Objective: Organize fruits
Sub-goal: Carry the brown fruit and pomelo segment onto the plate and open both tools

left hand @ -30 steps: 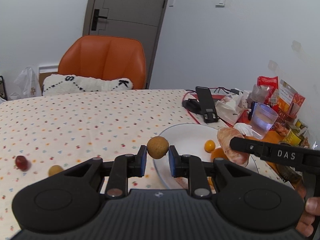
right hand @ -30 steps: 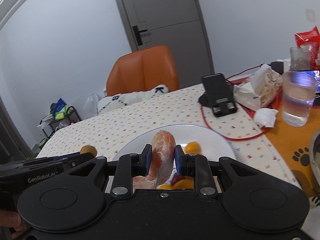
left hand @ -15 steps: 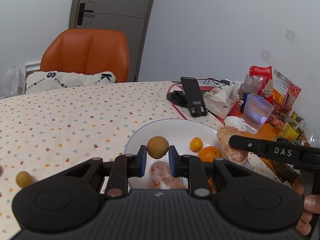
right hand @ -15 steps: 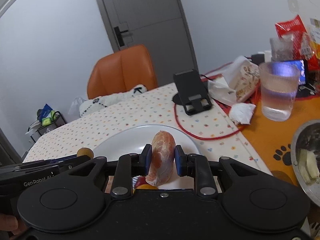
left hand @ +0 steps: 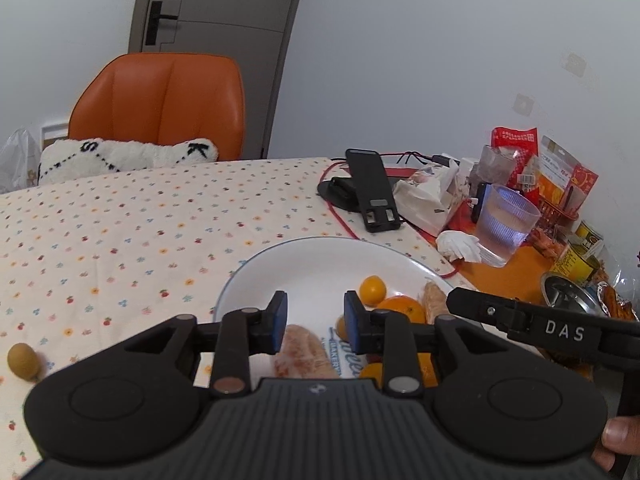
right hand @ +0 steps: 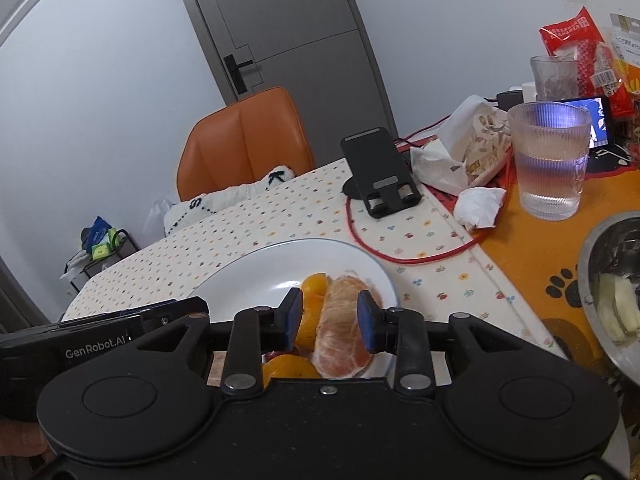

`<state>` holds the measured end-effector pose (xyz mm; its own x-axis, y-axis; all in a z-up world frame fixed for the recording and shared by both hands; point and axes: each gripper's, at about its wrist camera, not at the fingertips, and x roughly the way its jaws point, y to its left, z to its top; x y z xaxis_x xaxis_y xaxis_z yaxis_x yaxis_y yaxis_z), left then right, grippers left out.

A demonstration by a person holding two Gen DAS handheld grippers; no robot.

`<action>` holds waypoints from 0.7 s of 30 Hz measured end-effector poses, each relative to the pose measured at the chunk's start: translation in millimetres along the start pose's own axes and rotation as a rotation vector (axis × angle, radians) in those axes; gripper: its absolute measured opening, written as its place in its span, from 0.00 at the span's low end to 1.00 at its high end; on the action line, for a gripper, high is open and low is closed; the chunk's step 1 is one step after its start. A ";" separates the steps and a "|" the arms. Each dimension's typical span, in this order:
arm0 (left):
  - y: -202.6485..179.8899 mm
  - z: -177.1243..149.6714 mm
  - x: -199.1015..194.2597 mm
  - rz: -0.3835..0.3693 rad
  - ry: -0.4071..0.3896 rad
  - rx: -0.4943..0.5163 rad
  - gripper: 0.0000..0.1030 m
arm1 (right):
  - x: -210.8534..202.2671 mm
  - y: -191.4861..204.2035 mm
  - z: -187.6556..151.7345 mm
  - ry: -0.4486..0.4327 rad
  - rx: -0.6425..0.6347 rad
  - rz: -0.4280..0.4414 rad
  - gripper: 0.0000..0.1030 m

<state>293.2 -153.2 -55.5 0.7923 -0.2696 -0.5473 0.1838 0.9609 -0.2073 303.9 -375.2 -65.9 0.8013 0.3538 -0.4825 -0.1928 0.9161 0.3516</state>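
A white plate point(left hand: 320, 256) on the dotted tablecloth holds a kumquat point(left hand: 372, 289), an orange point(left hand: 402, 309) and a peeled citrus segment point(left hand: 304, 354). My left gripper point(left hand: 316, 320) hangs open over the plate's near side, with nothing between its blue pads. A small brown longan point(left hand: 24, 360) lies on the cloth at the far left. In the right wrist view my right gripper point(right hand: 330, 320) is open over the plate point(right hand: 256, 276). Another peeled segment point(right hand: 340, 328) rests between its spread fingers, against orange fruit point(right hand: 312, 284). The longan I held earlier is out of sight.
Right of the plate stand a ribbed glass of water point(right hand: 550, 160), a crumpled tissue point(right hand: 478, 206), a black phone stand point(left hand: 370, 190) with a red cable point(right hand: 400, 258), snack packets point(left hand: 560, 168) and a metal bowl point(right hand: 612, 288). An orange chair point(left hand: 160, 104) is behind the table.
Both grippers have opened. The left one let go of the brown longan, now hidden. The right one released the peeled segment, which now rests on the plate's fruit.
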 end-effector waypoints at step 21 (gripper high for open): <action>60.5 -6.9 -57.7 0.218 -0.037 -0.069 0.78 | 5.1 55.6 -14.4 0.006 -0.043 0.086 0.67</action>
<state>254.6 -79.9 -42.0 0.8299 -0.0526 -0.5554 -0.0333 0.9891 -0.1435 289.2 -319.7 -60.3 0.7774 0.4327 -0.4565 -0.2852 0.8894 0.3574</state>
